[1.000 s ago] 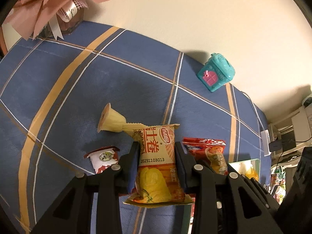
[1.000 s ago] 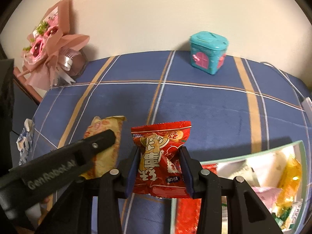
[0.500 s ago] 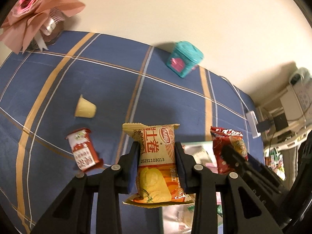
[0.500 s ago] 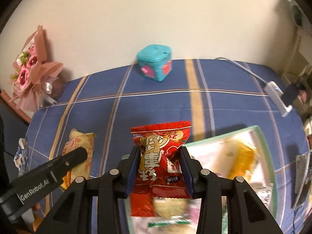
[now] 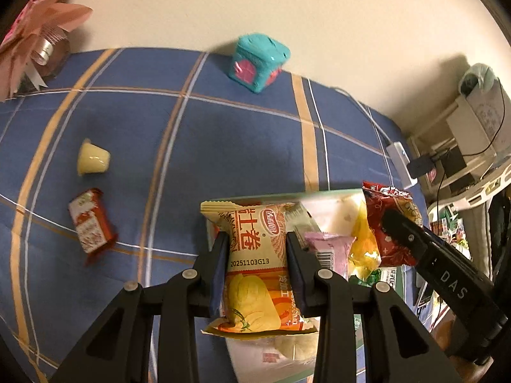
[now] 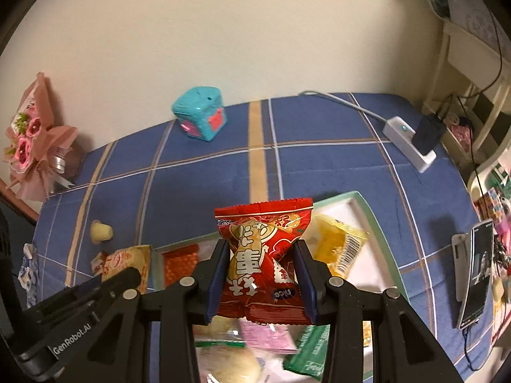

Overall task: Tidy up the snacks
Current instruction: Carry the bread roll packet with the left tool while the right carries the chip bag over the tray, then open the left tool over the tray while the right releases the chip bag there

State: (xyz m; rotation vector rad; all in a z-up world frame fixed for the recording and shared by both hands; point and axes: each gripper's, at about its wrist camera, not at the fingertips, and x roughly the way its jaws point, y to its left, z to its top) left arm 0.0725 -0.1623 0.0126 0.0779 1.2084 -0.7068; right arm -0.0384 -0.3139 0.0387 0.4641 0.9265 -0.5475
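Both grippers are clamped on snack packets above the tray (image 6: 373, 220), a shallow green-rimmed dish lying on the blue plaid cloth (image 5: 223, 146); the left gripper (image 5: 257, 255) pinches an orange-and-yellow packet (image 5: 255, 261) by its waist, upright between the pads, over the tray's left edge; the right gripper (image 6: 260, 274) squeezes a red packet (image 6: 263, 255) the same way, over the tray's middle. Inside the tray lie a pink wrapper (image 5: 332, 249), a yellow packet (image 6: 338, 245), a green one (image 6: 308, 351) and other pieces too blurred to name. Left of the tray, on the cloth, lie a small red-and-white packet (image 5: 91, 225) and, beyond it, a pale jelly cup (image 5: 92, 161) on its side; both are well apart from the tray. Far behind the tray, by the wall, stands a teal toy box (image 6: 201, 118); a pink bouquet (image 6: 32, 140) leans at the cloth's far left corner; a white power strip (image 6: 408, 143) lies behind the tray to the right.
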